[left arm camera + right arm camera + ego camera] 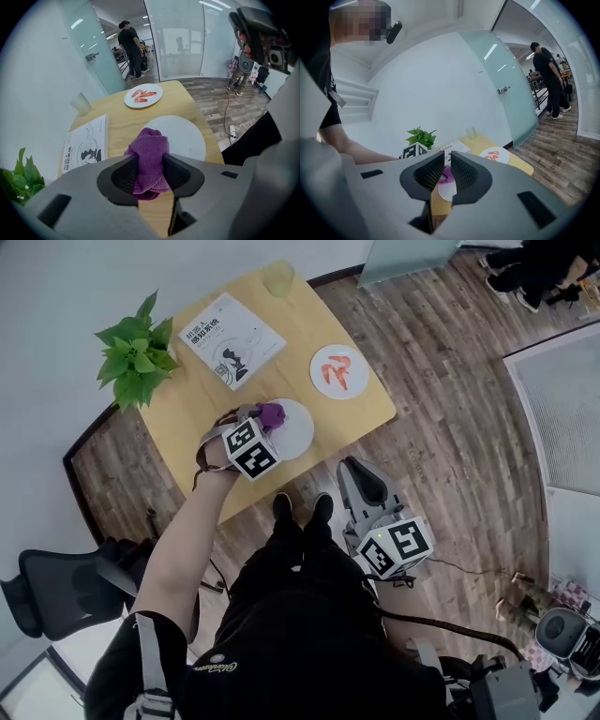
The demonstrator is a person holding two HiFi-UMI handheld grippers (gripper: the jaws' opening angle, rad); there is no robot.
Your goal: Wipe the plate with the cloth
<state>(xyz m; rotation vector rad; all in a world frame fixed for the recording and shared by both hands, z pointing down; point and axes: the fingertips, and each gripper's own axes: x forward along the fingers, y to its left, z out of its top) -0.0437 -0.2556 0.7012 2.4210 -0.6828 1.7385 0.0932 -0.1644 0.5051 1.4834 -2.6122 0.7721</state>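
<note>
My head camera looks steeply down from high above the worktop (178, 418). The left tool (150, 161) camera sits close over the plate (187, 136), facing along the worktop towards the glass wall (178, 42). The right tool (447, 164) camera hangs off the worktop's edge, farther back, looking across it. All three share the plate, book (232, 338) and plant (139, 357).

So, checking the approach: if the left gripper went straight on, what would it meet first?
Likely the empty white plate, with the purple cloth in the left gripper touching first; its height above is unclear.
</note>
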